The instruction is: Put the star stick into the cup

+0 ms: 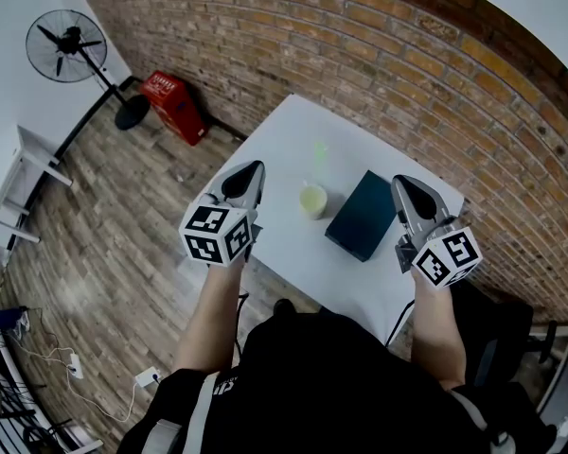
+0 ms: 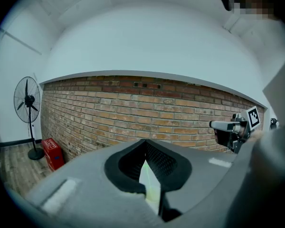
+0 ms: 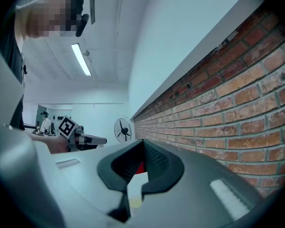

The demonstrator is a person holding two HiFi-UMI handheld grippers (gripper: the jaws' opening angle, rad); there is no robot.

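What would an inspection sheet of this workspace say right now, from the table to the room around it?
Surface: white table, no spills seen.
Job's things: pale green cup stands upright; the star stick, faint green, lies on the table beyond it, not in the cup.
Clutter: dark teal box to the right of the cup, apart from it.
Grippers: left gripper and right gripper are held either side of the cup, jaws together, nothing between them.
Cables: white power strip with its cable on the floor; black cable hangs below the right gripper.
Surroundings: brick wall, standing fan, red case, wood floor.
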